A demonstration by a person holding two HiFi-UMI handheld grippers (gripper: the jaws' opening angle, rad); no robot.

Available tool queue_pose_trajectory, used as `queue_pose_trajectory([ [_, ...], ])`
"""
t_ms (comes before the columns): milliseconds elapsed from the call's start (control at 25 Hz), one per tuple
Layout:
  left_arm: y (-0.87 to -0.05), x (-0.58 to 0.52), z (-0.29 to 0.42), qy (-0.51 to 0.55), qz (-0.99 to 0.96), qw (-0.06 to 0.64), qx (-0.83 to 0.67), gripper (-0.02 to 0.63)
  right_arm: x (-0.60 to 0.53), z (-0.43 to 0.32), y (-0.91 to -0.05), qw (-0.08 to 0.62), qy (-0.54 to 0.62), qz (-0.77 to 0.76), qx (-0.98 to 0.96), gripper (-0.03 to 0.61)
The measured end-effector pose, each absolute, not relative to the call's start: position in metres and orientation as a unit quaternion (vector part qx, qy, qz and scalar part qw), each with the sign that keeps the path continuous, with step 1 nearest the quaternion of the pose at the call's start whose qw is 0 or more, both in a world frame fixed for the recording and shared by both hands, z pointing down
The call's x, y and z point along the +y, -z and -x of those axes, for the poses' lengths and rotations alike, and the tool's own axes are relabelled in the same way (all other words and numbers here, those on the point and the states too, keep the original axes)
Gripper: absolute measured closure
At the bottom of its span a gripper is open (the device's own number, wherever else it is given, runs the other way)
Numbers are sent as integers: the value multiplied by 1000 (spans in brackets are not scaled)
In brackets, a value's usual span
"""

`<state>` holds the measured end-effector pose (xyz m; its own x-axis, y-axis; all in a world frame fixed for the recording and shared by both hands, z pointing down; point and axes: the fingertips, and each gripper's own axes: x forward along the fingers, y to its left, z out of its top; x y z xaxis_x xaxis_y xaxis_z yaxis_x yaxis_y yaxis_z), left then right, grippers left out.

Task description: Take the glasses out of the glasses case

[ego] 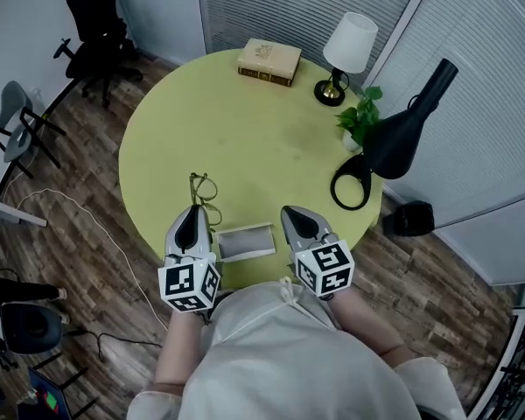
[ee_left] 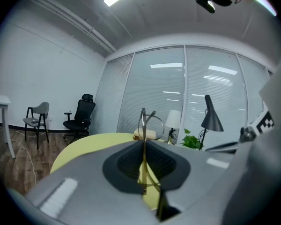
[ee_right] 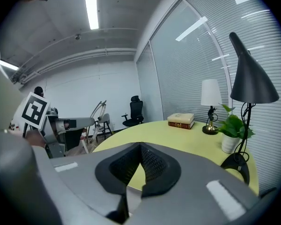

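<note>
Two tools: both at the near rim of the round yellow-green worktop [ego: 245,138], one either side of the glasses case [ego: 245,241].
Glasses case: grey, oblong, flat on the worktop close to its near edge, its pale inside facing up.
Left tool [ego: 191,221]: just left of the glasses case, tip pointing away from the person. Its jaws pinch a thin metal part of the glasses frame, as its own view shows.
Glasses [ego: 205,188]: thin wire frame, out of the glasses case, held at the left tool's tip, beyond the case's left end. In the left gripper view the frame stands on edge above the jaws, one round rim curving off to the right.
Right tool [ego: 296,220]: just right of the glasses case, tip pointing away from the person. Its jaws are pressed together at the tips with nothing between them.
Book [ego: 269,61]: far across the worktop from the glasses case, lying flat.
Table lamp [ego: 348,46]: white shade, far-right of the glasses case, beside the book.
Potted plant [ego: 360,116]: right of and beyond the glasses case, near the worktop's edge.
Black desk lamp [ego: 402,134]: right of the glasses case, its ring base on the worktop's right rim.
Office chair [ego: 96,24]: black, on the wood floor far-left of the glasses case.
</note>
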<state>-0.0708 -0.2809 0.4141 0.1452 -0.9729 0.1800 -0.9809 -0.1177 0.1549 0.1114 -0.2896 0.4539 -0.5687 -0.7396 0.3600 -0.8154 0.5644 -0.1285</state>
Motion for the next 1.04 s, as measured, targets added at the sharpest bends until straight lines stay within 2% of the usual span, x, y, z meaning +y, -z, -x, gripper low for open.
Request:
queue_pose_trajectory([
  [1040, -420, -272, 64, -42, -746, 110, -656, 598, -284, -106, -446, 145, -116, -437, -880, 578],
])
